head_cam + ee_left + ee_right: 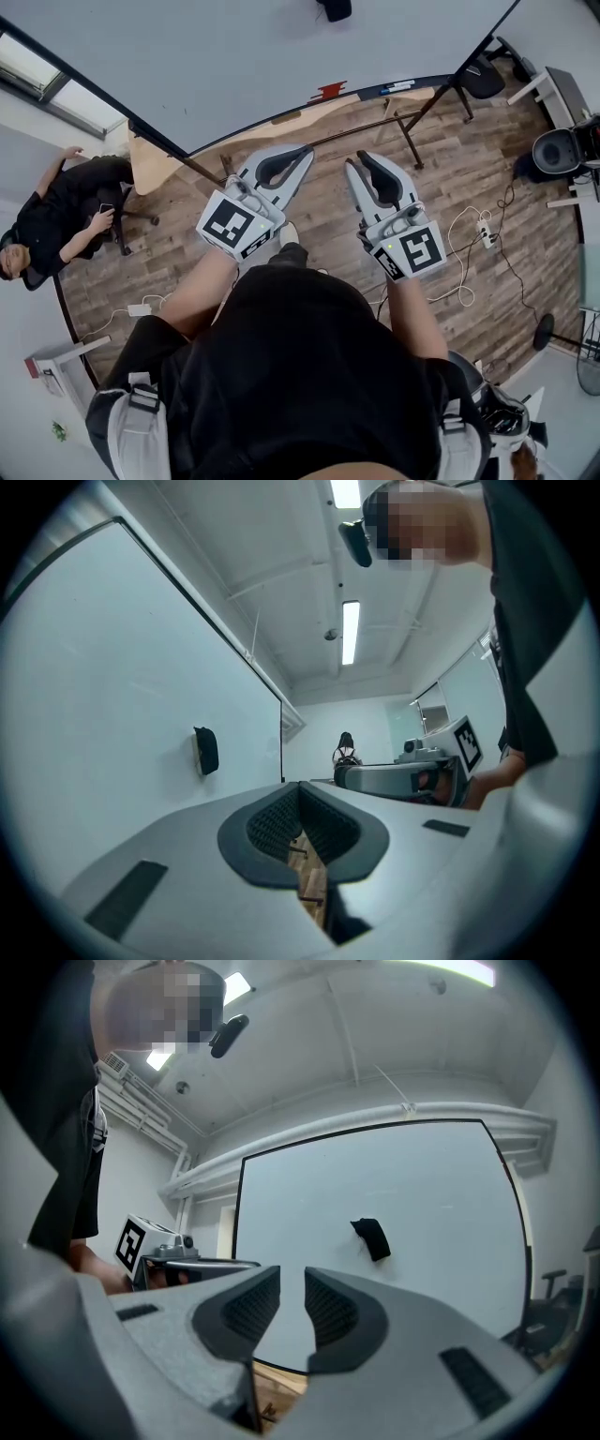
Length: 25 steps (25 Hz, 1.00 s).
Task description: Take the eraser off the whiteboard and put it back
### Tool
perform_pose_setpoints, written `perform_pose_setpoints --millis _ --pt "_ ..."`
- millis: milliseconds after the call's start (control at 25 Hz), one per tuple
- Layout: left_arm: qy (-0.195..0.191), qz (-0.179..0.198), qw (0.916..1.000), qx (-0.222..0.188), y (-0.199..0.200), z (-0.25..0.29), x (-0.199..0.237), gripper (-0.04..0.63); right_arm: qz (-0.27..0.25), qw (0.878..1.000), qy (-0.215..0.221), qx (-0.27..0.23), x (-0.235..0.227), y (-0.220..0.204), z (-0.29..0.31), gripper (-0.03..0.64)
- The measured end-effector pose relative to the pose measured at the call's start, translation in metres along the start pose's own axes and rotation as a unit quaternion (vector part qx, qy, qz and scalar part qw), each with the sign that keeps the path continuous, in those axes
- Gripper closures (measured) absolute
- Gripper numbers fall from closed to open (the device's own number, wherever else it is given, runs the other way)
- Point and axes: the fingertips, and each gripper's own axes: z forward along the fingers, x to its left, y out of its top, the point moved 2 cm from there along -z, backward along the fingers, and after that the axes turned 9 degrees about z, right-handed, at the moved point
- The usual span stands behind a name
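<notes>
The room has a wood-plank floor (450,178), strip lights on the ceiling, and a large whiteboard (234,56) on a dark-framed stand. The black eraser (335,8) sticks to the whiteboard's face, well up from its lower rail and well apart from both claws. In the left gripper view it shows to the left of the jaws; in the right gripper view it is above and to their right.

The left claw (302,153) points level toward the board, its jaws closed tip to tip with nothing between them. The right claw (360,161), just beside it, points the same way. Its jaws stand a narrow gap apart and are empty, with only the board showing through.

A small red thing (328,91) lies on the rail. At the far left a seated person (56,220) in dark clothes holds a phone. A power strip (484,232) with a white cable lies on the floor at the right.
</notes>
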Motion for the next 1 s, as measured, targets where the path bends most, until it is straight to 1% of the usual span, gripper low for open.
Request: perform_pose_setpoints --millis 200,560,1000 --pt "-0.003 -0.005 0.9999 -0.011 -0.004 0.023 0.031 0.6 -0.009 1.0 -0.002 0.003 -0.021 0.005 0.03 0.545" --pt "-0.004 -0.006 0.9999 -0.012 -0.012 0.053 0.09 0.6 -0.009 1.0 -0.008 0.007 -0.057 0.009 0.085 0.545" --pt "-0.016 -0.01 0.9996 -0.022 -0.024 0.076 0.153 0.6 -0.017 0.999 -0.04 0.009 -0.091 0.009 0.147 0.54"
